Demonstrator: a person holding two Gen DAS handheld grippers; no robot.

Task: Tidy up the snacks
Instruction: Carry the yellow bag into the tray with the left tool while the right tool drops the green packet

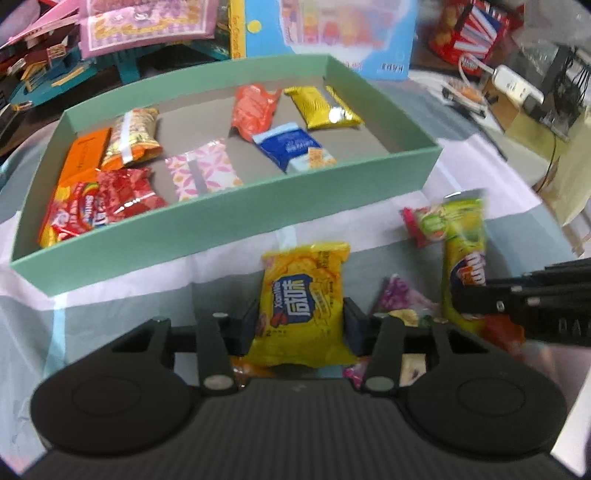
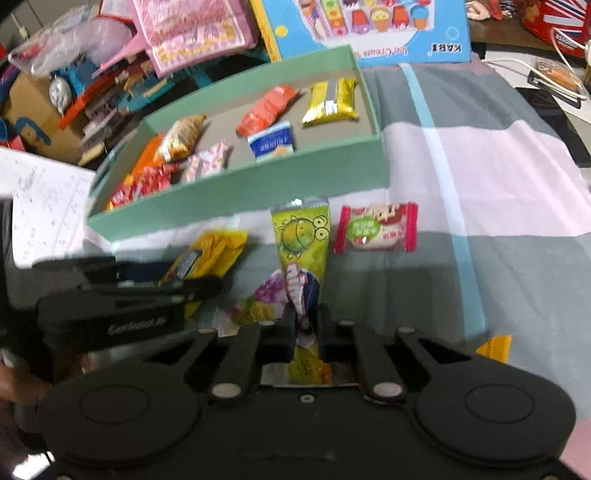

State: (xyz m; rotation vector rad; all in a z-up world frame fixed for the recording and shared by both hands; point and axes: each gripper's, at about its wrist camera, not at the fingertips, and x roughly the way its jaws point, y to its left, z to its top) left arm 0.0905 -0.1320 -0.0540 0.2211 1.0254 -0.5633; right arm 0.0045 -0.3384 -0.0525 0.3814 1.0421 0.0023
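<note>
My left gripper is shut on a yellow snack packet, held upright a little above the cloth in front of the green box. My right gripper is shut on the lower end of a long green packet; in the left wrist view that green packet stands to the right. The box holds several wrapped snacks, among them a blue packet and gold bars. A red-and-white candy and a purple packet lie on the cloth.
Behind the green box stand a blue toy carton, pink bags and toy clutter. A white power strip with cables sits at the far right. A sheet of paper lies left of the box. A striped cloth covers the table.
</note>
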